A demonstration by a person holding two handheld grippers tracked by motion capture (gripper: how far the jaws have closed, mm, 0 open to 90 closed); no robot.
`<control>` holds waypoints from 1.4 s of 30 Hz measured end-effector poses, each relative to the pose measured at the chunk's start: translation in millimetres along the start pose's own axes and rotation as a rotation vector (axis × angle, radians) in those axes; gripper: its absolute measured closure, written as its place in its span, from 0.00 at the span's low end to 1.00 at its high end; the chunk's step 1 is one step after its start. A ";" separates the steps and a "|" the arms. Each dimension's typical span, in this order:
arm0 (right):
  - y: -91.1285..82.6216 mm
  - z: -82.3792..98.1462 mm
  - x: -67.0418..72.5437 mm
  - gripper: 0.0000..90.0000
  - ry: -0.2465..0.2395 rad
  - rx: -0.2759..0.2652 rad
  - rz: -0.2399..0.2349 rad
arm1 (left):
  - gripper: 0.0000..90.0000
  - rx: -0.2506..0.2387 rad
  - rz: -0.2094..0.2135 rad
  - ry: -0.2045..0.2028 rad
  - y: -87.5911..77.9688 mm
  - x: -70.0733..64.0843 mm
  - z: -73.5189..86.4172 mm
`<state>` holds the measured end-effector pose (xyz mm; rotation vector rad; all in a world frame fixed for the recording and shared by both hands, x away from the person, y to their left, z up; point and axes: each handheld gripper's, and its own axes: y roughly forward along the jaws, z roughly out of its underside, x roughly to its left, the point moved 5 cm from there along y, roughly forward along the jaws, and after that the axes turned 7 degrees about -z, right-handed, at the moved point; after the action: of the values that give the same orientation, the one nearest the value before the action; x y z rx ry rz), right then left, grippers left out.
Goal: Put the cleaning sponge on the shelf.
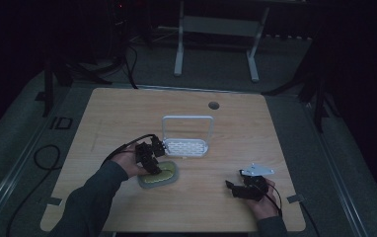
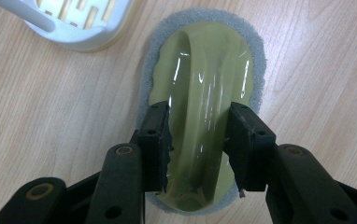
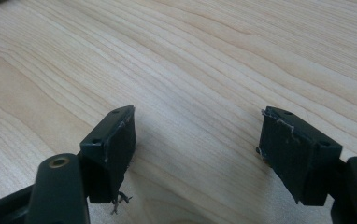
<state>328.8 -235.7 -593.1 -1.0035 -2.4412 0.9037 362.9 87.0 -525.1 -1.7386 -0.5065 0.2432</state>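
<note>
Wooden table (image 1: 127, 113), frame centre: your left gripper (image 2: 199, 140) pinches the scrubber's (image 2: 204, 93) slick, stiff handle (image 2: 204, 84); right gripper (image 3: 197, 149) spread, empty.

The high view looks forward and down from the person's side, taking in the whole wooden table (image 1: 127, 113) from well back. The left gripper view looks steeply down, very close, on a scrubber (image 2: 204, 93) and a white rack (image 2: 81, 25) at its upper left, both shared with the high view. The right gripper view skims low across bare tabletop.
</note>
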 end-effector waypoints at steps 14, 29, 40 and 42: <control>0.0 0.0 0.0 0.30 0.000 0.000 0.000 | 0.70 0.081 -0.031 0.058 3.7 -0.8 -5.7; 0.0 0.0 0.0 0.30 0.000 0.000 0.000 | 0.74 0.123 -0.021 0.063 10.3 -0.4 -8.7; 0.0 0.0 0.0 0.30 0.000 0.000 0.000 | 0.79 0.130 -0.026 0.074 9.6 -1.6 -9.9; 0.0 0.0 0.0 0.30 0.000 0.000 0.000 | 0.79 0.128 -0.033 0.078 8.9 -1.5 -10.1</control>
<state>328.8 -235.7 -593.1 -1.0030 -2.4412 0.9038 367.7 76.2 -531.6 -1.6078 -0.4533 0.1797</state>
